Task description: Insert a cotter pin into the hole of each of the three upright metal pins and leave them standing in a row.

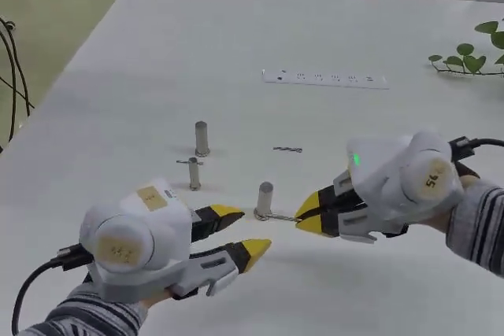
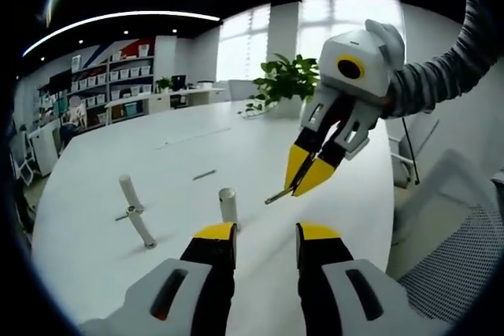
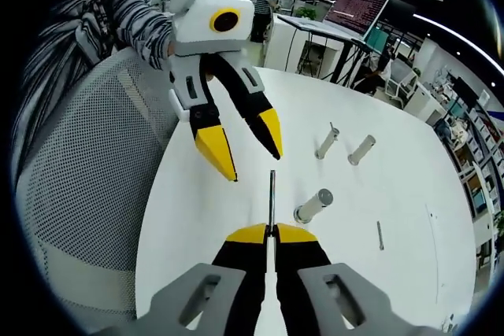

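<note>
My right hand-held gripper (image 3: 268,235) has its jaws pressed together on a cotter pin (image 3: 272,193), pinching one end so the rest sticks straight out ahead of the yellow tips. My left hand-held gripper (image 2: 266,235) is spread with nothing between the jaws. It hovers over the desk (image 1: 142,53) nearer the near edge, and its tips point toward the right one.

The three metal pins stand upright on their flat bases about midway across the desk. The nearest pin (image 1: 264,199) sits between my two hand-held grippers, and I see nothing through it. The free end of the held cotter pin is just beside it on the right. In both gripper views there looks to be a small gap between them, though in the head view the wire runs right up to the pin's foot, so I can't be sure it isn't touching.

The middle pin (image 1: 193,172) stands toward the left edge from the nearest one and has a cotter pin through it, sticking out on both sides near the top. The far pin (image 1: 201,138) stands just beyond it toward the far edge, and looks bare.

A loose cotter pin (image 1: 287,149) lies flat on the desk beyond the nearest pin, apart from all three. Farther toward the far edge lies a white power strip (image 1: 324,78), and leafy plant stems (image 1: 471,59) reach in at the right edge.
</note>
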Available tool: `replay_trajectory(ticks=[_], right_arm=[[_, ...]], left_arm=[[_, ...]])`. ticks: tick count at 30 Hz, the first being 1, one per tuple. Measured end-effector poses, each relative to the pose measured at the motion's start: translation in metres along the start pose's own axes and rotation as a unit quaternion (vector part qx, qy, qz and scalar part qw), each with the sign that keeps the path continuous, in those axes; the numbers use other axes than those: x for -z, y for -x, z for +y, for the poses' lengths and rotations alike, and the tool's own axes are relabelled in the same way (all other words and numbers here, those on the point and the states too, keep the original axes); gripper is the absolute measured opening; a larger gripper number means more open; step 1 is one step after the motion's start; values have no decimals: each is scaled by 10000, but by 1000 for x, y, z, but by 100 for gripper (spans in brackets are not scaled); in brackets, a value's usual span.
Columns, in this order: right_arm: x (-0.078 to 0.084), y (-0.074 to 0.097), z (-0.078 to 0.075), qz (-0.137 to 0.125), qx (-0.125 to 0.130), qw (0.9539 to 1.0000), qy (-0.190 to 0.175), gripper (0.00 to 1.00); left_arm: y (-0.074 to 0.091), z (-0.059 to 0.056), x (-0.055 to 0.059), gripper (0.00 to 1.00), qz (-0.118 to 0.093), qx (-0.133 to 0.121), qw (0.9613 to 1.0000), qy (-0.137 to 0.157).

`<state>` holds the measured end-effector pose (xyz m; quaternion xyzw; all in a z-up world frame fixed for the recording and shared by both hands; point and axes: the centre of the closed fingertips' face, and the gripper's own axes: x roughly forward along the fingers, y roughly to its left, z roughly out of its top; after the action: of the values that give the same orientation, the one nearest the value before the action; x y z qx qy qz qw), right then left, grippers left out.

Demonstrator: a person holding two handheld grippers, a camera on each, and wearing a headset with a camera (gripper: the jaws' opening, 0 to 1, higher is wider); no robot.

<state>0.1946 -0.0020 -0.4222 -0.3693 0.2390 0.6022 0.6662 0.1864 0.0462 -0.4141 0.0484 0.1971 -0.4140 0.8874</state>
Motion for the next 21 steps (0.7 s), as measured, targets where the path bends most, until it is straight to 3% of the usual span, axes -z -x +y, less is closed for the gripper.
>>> replay_trajectory(ticks=[10, 21], right_arm=[[23, -8, -23, 148, 235, 9993, -266, 0], [36, -12, -40, 198, 385, 9983, -402, 0]], left_arm=[[-13, 24, 1, 30, -1, -668, 9977, 120], [-34, 34, 11, 30, 227, -946, 9951, 189]])
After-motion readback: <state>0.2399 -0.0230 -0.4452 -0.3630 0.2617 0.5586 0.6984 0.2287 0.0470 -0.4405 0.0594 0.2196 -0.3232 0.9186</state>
